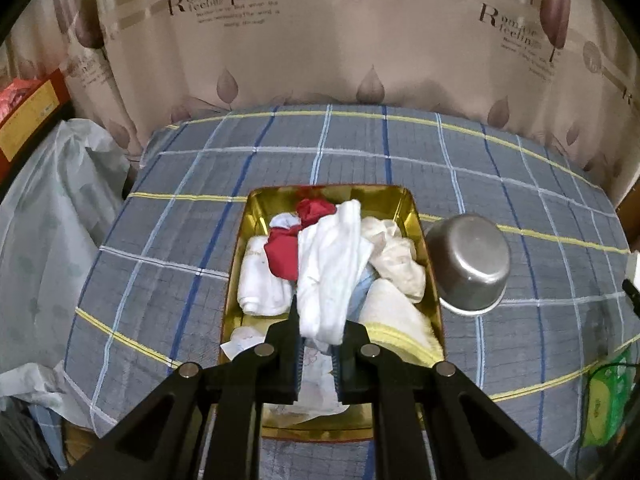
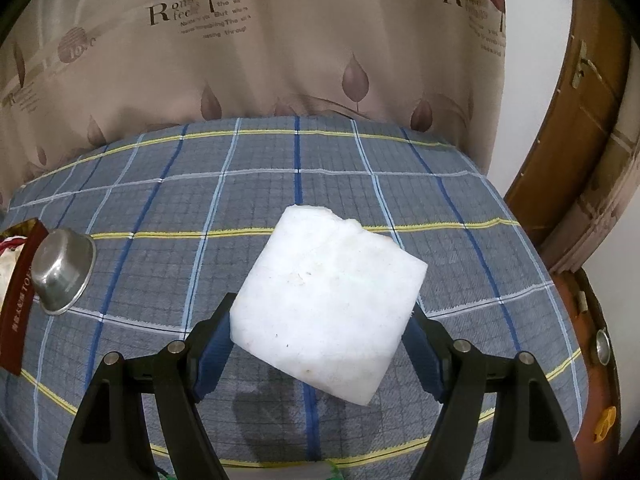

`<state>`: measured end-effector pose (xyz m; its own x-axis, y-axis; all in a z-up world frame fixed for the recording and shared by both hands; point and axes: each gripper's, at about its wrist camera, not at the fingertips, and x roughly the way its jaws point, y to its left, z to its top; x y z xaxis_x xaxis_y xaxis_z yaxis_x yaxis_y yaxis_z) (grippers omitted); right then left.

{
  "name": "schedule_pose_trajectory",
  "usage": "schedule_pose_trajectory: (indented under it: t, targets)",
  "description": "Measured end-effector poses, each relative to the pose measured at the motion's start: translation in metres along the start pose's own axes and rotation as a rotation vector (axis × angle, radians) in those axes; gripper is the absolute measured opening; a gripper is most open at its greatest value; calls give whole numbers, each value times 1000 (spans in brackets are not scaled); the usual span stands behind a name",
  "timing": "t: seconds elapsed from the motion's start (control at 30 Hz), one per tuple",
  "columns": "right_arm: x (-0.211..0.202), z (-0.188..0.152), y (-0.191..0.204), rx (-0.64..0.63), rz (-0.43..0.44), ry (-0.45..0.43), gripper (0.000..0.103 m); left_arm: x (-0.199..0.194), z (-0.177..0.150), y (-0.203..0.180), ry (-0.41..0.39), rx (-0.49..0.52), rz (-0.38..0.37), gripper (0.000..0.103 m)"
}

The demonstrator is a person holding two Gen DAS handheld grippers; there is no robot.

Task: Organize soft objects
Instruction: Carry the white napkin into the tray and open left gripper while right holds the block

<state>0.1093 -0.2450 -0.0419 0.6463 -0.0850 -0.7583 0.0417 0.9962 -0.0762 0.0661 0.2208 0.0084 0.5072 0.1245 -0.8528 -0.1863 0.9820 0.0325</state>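
In the left wrist view my left gripper (image 1: 320, 332) is shut on a white cloth (image 1: 330, 272), which hangs above a gold tin box (image 1: 416, 216) on the plaid bed. Inside the box lie a red cloth (image 1: 286, 254), a rolled white sock (image 1: 262, 284), a cream cloth (image 1: 396, 260) and a yellow-edged towel (image 1: 400, 320). In the right wrist view my right gripper (image 2: 320, 320) is shut on a white foam block (image 2: 328, 300), held above the plaid cover, its pads pressing both sides.
An upturned steel bowl (image 1: 472, 268) leans against the box's right wall; the bowl (image 2: 60, 272) also shows at the left beside the box's dark red side (image 2: 20, 300). A leaf-print curtain (image 1: 320, 40) backs the bed. Plastic bags (image 1: 48, 208) lie left, a wooden door (image 2: 580, 140) right.
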Motion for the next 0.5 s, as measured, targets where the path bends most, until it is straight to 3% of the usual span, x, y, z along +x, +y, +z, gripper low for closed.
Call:
schedule_pose_trajectory:
  t: [0.5]
  targets:
    - [-28,11,22,-4,29,-25,74,35,-11,10,0,-6,23,11]
